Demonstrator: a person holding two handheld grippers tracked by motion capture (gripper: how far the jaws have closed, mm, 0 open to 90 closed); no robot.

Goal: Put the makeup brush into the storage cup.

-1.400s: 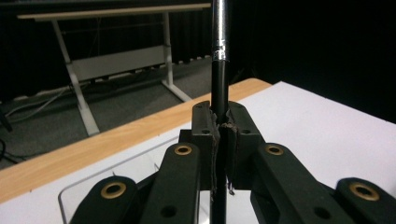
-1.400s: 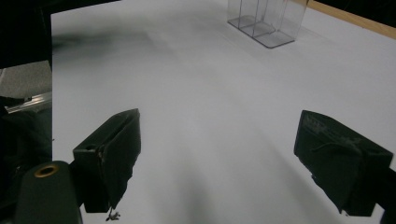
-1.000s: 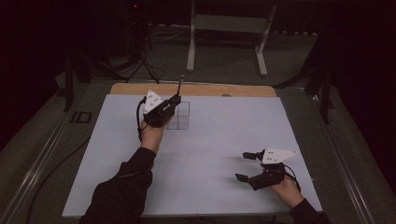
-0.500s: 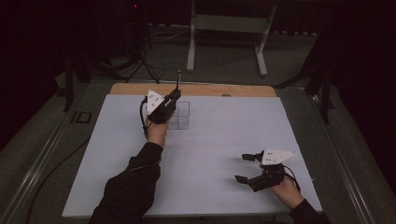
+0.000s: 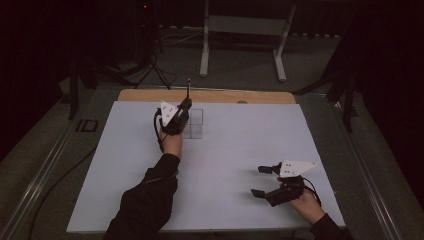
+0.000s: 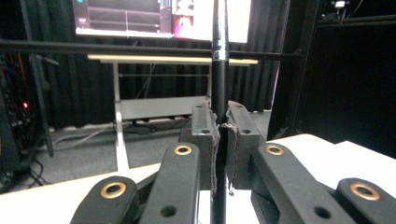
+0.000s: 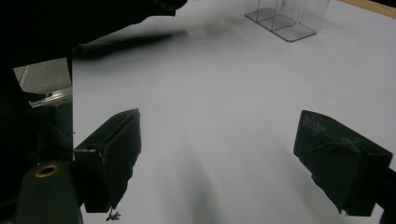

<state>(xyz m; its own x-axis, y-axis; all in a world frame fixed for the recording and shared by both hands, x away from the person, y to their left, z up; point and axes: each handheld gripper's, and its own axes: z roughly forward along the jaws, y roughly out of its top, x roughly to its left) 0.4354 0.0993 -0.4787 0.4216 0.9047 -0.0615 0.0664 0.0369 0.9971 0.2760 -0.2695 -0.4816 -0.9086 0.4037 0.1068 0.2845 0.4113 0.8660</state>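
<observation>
My left gripper (image 5: 183,109) is at the far middle of the white table, shut on a thin black rod (image 5: 189,88) that stands upright. In the left gripper view the rod (image 6: 219,70) runs straight up between the pressed pads of my left gripper (image 6: 223,130). A clear plastic compartment box (image 5: 196,124) stands right beside and just under that hand. My right gripper (image 5: 258,181) rests near the front right edge, open with nothing in it. In the right gripper view my right gripper (image 7: 219,154) has its jaws wide apart over bare white surface, and the clear box (image 7: 287,18) lies far off.
A wooden strip (image 5: 225,96) borders the table's far edge. A small dark object (image 5: 89,125) lies off the sheet at the left. A metal stand (image 5: 242,30) is on the floor beyond the table. The person's dark sleeve (image 7: 93,18) crosses the right gripper view.
My left hand has sunk slightly with the rod, close by the clear box. The right hand has kept still.
</observation>
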